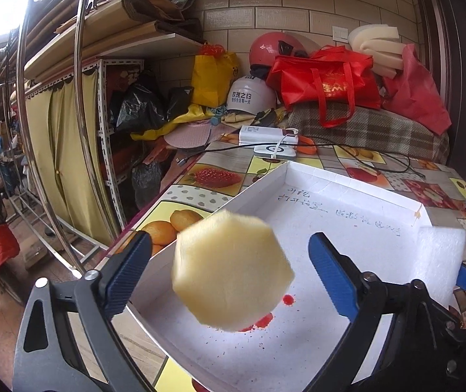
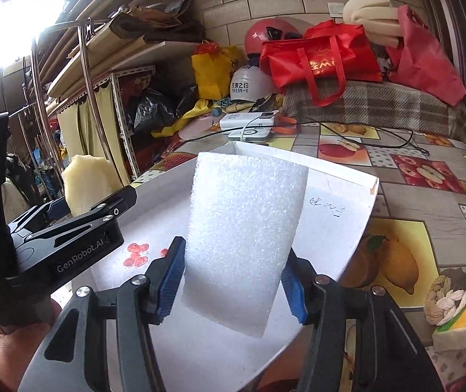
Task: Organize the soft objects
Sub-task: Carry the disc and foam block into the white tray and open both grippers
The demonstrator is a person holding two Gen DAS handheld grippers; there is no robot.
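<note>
Left wrist view: above the white box (image 1: 347, 176) on the fruit-print worktop (image 1: 200, 192), the left gripper (image 1: 229, 274) has its fingers spread wide around a loose yellow sponge (image 1: 231, 271); it could bounce over the rim. Right gripper (image 2: 233, 284) fingers flank the white foam sheet (image 2: 242, 228), which may slip askew.

White tray (image 1: 347, 176) floor bare; clutter (image 1: 314, 78) behind.

Two foam pieces (image 1: 231, 269), one white tray (image 1: 347, 179), two helmets (image 1: 254, 93)
</note>
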